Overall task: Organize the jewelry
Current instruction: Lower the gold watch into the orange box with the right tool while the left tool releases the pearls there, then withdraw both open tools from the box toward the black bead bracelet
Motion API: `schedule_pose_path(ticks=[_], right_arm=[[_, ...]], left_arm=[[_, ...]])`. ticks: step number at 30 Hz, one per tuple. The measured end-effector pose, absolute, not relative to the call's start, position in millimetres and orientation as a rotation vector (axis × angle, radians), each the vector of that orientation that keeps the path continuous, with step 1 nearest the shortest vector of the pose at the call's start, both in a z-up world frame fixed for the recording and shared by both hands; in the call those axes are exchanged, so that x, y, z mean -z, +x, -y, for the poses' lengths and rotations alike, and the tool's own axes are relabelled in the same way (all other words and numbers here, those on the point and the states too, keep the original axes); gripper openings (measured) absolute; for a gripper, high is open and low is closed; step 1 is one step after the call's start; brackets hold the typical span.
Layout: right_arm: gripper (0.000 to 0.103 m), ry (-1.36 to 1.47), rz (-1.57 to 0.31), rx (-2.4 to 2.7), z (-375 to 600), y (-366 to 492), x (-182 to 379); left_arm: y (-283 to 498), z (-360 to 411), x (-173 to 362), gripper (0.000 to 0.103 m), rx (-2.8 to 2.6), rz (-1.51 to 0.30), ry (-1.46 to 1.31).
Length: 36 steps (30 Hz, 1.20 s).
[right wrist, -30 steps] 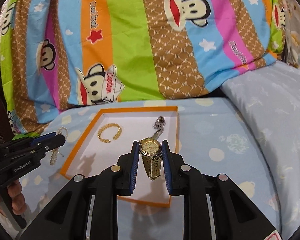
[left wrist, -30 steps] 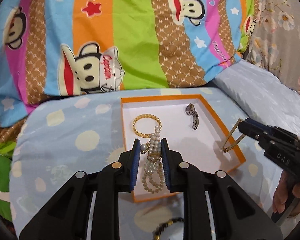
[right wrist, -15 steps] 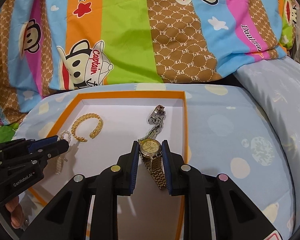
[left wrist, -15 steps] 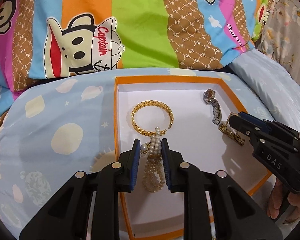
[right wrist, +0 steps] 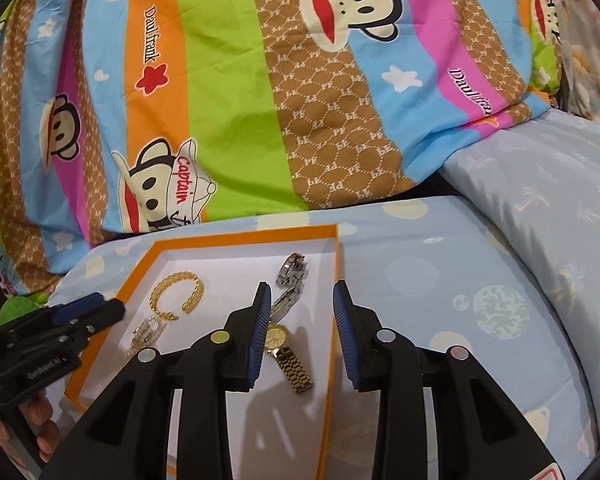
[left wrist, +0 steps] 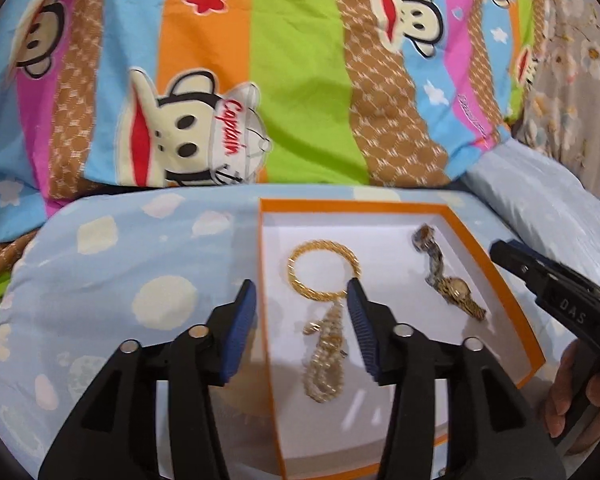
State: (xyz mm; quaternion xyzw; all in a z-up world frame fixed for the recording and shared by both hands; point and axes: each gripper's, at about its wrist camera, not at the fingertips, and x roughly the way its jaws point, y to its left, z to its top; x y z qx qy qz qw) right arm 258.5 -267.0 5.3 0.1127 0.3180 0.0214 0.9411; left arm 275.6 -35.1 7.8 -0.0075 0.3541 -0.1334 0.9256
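On the striped bedcover (left wrist: 300,80), the red word "Captain" is printed on the white cap of a cartoon monkey (left wrist: 192,128); the same word is seen on the monkey's cap in the right wrist view (right wrist: 168,192). "Daulfrank" is written in dark script down an orange stripe (right wrist: 152,36), and is partly repeated on a pink stripe at the right. The letters "PF" are repeated in white across the brown stripe (right wrist: 332,128). "DAS" is embossed on the right gripper (left wrist: 572,312). A small white label on the left gripper (right wrist: 44,368) is too blurred to be read.
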Motion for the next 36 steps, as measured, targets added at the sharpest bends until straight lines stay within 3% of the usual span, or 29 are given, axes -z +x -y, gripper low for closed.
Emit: schedule_pose_path(ticks=[9,17,24,36], right_arm=[[0.035,0.235,-0.629,-0.012,272,249,-8],[0.039,0.258,-0.645,-0.051,261,187,-13],[0.043,0.236,-0.662,-0.078,237,128,-8],[0.044,0.257,-0.705,-0.099,225,95,1]], left_arm=[[276,12,-28,0.048,0.225,-0.717,-0.075],[223,-18,-41,0.049,0.214,-0.744,-0.060],[163,-41,-15,0.055,0.234,-0.835,-0.093],[127,-47,16,0.055,0.229,-0.896,-0.072]])
